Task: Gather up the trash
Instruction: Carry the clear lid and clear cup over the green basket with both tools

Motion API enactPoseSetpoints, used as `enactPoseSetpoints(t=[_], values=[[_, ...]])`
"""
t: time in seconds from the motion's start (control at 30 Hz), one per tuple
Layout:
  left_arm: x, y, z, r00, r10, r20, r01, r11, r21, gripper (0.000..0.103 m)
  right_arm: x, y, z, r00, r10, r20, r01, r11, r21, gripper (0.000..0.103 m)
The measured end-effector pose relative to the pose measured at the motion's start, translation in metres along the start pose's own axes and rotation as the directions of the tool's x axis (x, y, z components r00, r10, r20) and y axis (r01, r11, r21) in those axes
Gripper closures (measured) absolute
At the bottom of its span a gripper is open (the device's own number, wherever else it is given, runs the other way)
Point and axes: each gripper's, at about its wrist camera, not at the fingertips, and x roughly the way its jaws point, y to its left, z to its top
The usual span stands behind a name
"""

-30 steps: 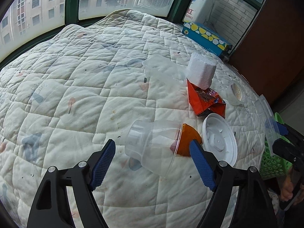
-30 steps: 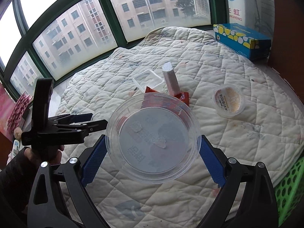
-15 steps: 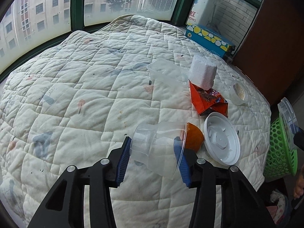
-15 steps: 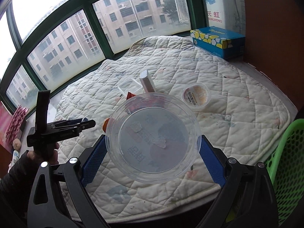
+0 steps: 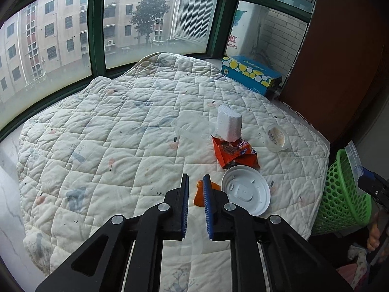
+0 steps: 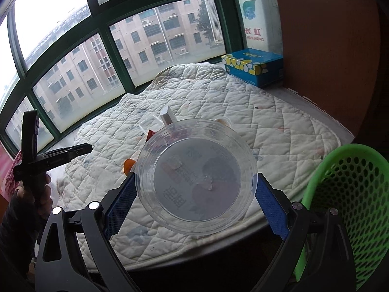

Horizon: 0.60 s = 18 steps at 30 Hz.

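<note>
My left gripper [image 5: 195, 209] is raised above the quilt [image 5: 116, 146], its blue pads nearly together with nothing visible between them. The clear cup it closed on does not show. My right gripper [image 6: 194, 192] is shut on a clear round plastic container [image 6: 197, 182], held near the green basket [image 6: 352, 194]. Trash lies on the quilt: an orange scrap [image 5: 199, 196], a white lid [image 5: 245, 193], a red wrapper [image 5: 234, 153], a white foam block [image 5: 229, 124], a clear tray [image 5: 190, 125] and a small round cup [image 5: 277, 137].
The green basket [image 5: 345, 194] stands off the quilt's right edge. A blue and yellow box [image 5: 250, 75] sits at the back by a brown wall [image 5: 340, 60]. Windows run along the far side.
My left gripper closed around the clear cup, then rose; its pads are now nearly together and the cup is out of sight. My right gripper carried the container back towards the basket.
</note>
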Motion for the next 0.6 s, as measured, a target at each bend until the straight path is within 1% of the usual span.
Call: enactPoseSetpoints(t=[0.1,0.23,0.27,0.3,0.33,0.4,0.47,0.5,0.53,0.6], values=[[0.0,-0.006,0.002,1.0,-0.002,-0.002,0.002,1.0,-0.003,0.097,-0.009,-0.01,-0.003,1.0,-0.013,0.012,0.013,1.0,0.019,0.011],[-0.003,-0.013,0.001,1.0,-0.009,-0.011,0.01,1.0,0.016,0.097,-0.019,-0.023,-0.006,0.999,-0.029,0.027,0.028,0.999,0.042,0.011],[-0.004,-0.013,0.001,1.0,-0.007,-0.018,0.007,1.0,0.014,0.095,-0.021,-0.026,-0.007,0.999,-0.033,0.028,0.032,0.998,0.048,0.011],[-0.004,-0.012,0.0,1.0,-0.002,-0.025,0.002,1.0,0.011,0.081,-0.022,-0.028,-0.007,0.999,-0.037,0.03,0.035,0.998,0.052,0.011],[-0.006,-0.011,-0.001,1.0,0.004,-0.023,-0.004,1.0,0.008,0.057,-0.024,-0.03,-0.008,0.999,-0.042,0.032,0.04,0.998,0.056,0.011],[-0.01,-0.008,-0.007,0.999,0.03,-0.012,-0.03,1.0,0.006,0.036,-0.027,-0.034,-0.01,0.998,-0.047,0.035,0.045,0.997,0.063,0.011],[-0.011,-0.004,-0.015,1.0,0.021,-0.018,-0.021,1.0,0.0,0.033,-0.029,-0.037,-0.012,0.998,-0.05,0.035,0.048,0.996,0.072,0.011],[-0.011,-0.002,-0.019,0.999,0.022,-0.023,-0.022,1.0,-0.004,0.028,-0.029,-0.038,-0.012,0.998,-0.05,0.034,0.048,0.996,0.075,0.011],[-0.01,0.0,-0.024,0.999,0.028,-0.03,-0.028,1.0,-0.007,0.021,-0.029,-0.039,-0.013,0.998,-0.05,0.033,0.047,0.996,0.077,0.011],[-0.007,0.004,-0.035,0.999,0.027,-0.044,-0.027,1.0,-0.011,0.021,-0.028,-0.039,-0.013,0.998,-0.05,0.031,0.048,0.996,0.078,0.011]])
